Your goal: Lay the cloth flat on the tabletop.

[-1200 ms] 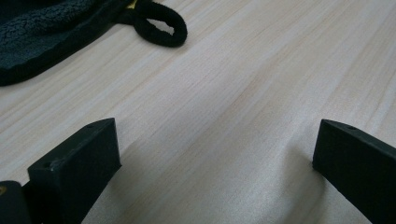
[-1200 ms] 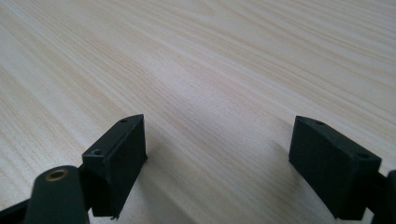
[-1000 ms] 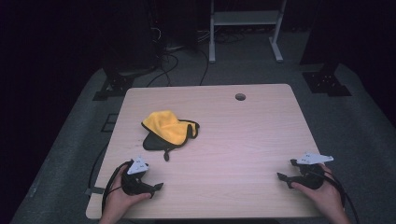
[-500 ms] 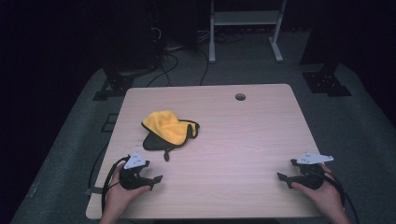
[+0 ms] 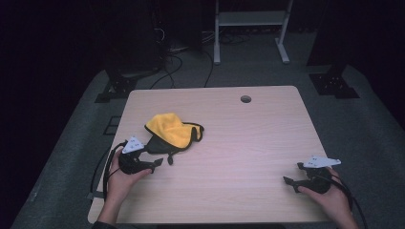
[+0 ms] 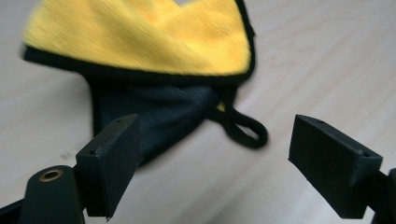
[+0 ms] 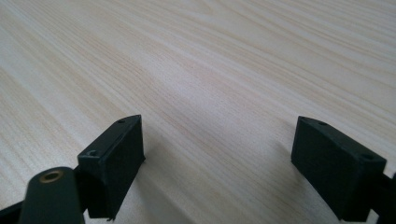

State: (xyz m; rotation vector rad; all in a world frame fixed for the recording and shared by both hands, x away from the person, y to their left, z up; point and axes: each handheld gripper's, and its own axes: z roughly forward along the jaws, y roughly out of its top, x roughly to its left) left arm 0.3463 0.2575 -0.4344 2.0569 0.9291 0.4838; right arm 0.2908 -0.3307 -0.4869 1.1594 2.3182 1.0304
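A yellow cloth [image 5: 169, 129] with black edging and a dark underside lies crumpled on the left half of the wooden table [image 5: 248, 138]. My left gripper [image 5: 153, 155] is held just at the cloth's near corner, jaws pointing at it. In the left gripper view the cloth [image 6: 154, 42] and its black hanging loop [image 6: 245, 130] lie just beyond my left gripper [image 6: 217, 123]. Its jaws have just been closing a little, but they stand open with nothing between them. My right gripper [image 5: 293, 173] rests open near the front right corner; seen in its own view, my right gripper [image 7: 219, 123] has bare wood ahead.
A round cable hole [image 5: 245, 99] sits near the table's far edge. Beyond the table stand a white metal frame [image 5: 248, 19] and black stand bases [image 5: 334, 83] on grey floor, with cables trailing at the left.
My left gripper has lifted and moved forward to the cloth's near corner. The right gripper and the cloth have stayed put.
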